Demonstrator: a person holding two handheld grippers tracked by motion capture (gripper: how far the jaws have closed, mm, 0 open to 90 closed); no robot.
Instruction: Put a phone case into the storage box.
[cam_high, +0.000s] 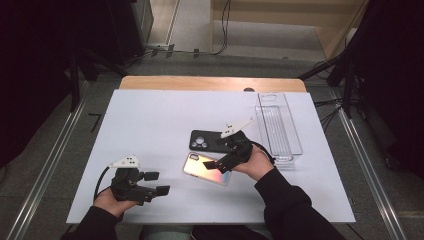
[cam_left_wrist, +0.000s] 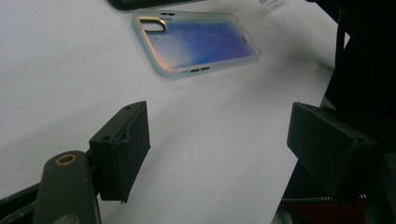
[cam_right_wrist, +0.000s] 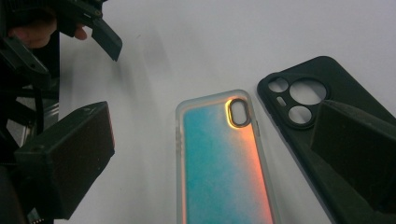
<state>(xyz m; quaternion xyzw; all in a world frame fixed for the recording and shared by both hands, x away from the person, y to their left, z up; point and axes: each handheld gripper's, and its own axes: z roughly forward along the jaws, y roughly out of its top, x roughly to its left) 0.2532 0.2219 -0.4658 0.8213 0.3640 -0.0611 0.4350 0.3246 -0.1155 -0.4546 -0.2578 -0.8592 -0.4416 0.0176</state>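
We see our left claw (cam_left_wrist: 217, 149) spread wide over the white table (cam_left_wrist: 56, 60), an iridescent phone case (cam_left_wrist: 198, 44) lying flat ahead.

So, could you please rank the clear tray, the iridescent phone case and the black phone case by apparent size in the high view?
1. Clear tray, clearly largest.
2. Iridescent phone case and black phone case: alike; the right gripper covers part of both, so no ranking.

No legible text, labels or numbers anywhere.
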